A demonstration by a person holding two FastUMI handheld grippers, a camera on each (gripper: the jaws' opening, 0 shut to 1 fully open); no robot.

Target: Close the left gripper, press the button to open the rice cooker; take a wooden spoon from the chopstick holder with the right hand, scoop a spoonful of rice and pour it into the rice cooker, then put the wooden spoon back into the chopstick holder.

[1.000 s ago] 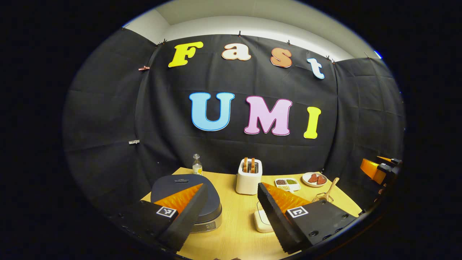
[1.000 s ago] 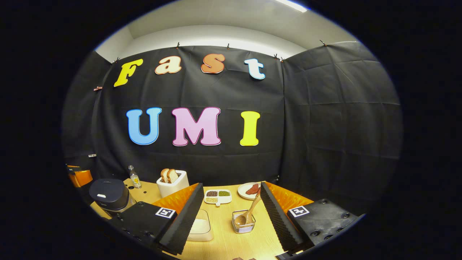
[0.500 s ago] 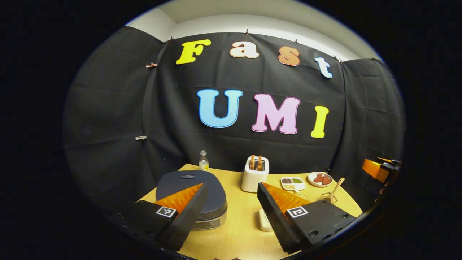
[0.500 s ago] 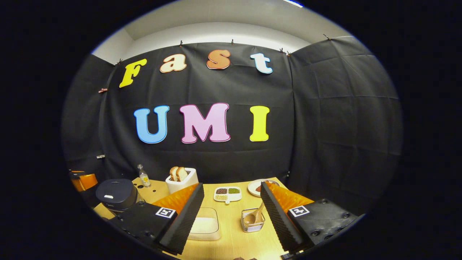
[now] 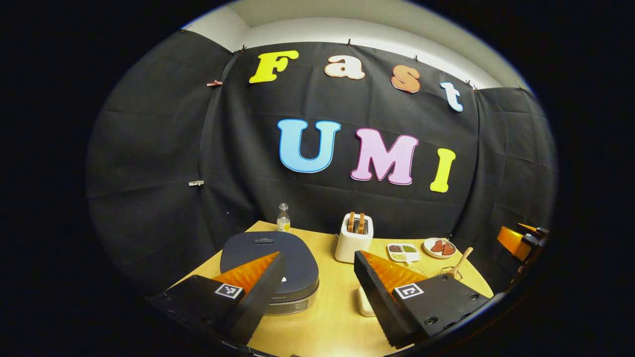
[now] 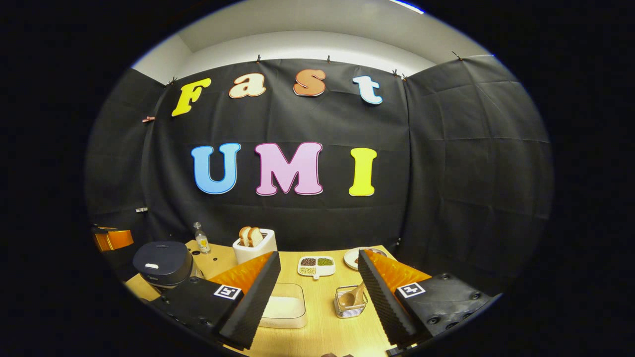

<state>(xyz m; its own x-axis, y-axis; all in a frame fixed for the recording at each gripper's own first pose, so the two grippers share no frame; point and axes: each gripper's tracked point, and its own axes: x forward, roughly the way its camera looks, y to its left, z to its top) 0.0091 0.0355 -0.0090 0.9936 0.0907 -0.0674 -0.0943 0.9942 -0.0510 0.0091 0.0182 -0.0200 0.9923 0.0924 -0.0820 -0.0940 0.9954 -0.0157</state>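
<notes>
Dark rice cooker [image 5: 270, 258], lid down, under the left gripper [image 5: 317, 292].
Both grippers' fingers gape wide; bring the left fingers together before pressing the button.

The rice cooker [image 5: 270, 258] was dark blue-grey with a silver base. The surface [image 5: 327, 317] was pale wood. The toaster [image 5: 353, 243] was white, the spoon [image 6: 353, 295] light brown. Each gripper [image 5: 317, 297] was black with orange finger backs and checkered black-and-white tags.
</notes>
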